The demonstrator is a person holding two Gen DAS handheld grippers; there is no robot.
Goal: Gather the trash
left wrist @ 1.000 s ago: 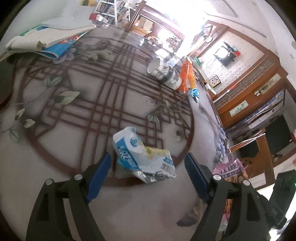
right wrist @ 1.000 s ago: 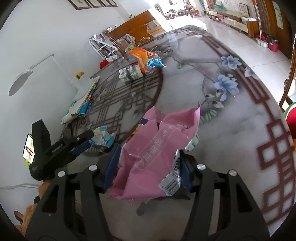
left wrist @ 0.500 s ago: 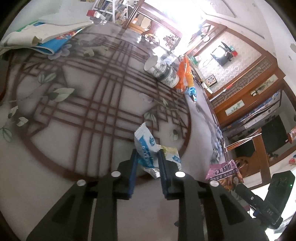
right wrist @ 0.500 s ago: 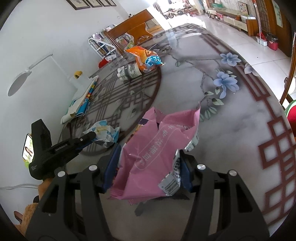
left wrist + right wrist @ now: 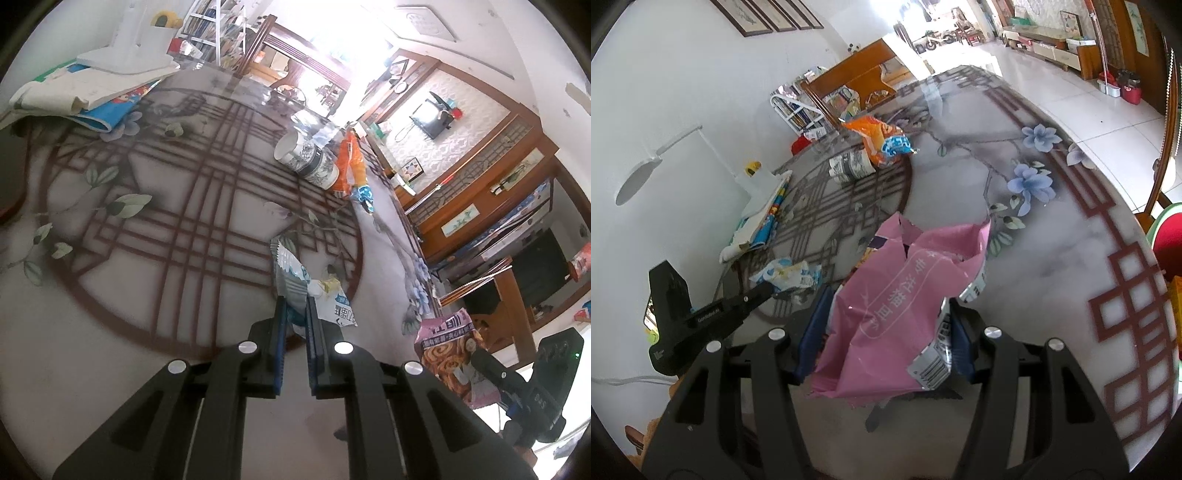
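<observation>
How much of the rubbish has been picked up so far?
About halfway. The left gripper is pinching the blue-white wrapper, and the right gripper holds the pink bag. The orange packet and the tipped-over cup are still lying on the table.

Glossy crinkled foil-plastic wrapper (image 5: 295,280), glossy pink plastic bag (image 5: 905,306), smooth reflective table (image 5: 1052,258).

My left gripper (image 5: 294,314) clamped on blue/white wrapper (image 5: 295,275); the wrapper's crimped end sticks up past the tips, crumpled rest hangs to the right. Patterned counter (image 5: 110,288) below. Far side: mug (image 5: 306,160) lying on its side, orange snack bag (image 5: 351,166) touching it. Papers/booklets (image 5: 85,96) stacked top left. Right gripper (image 5: 480,363) at lower right w/ pink bag (image 5: 448,345).
</observation>
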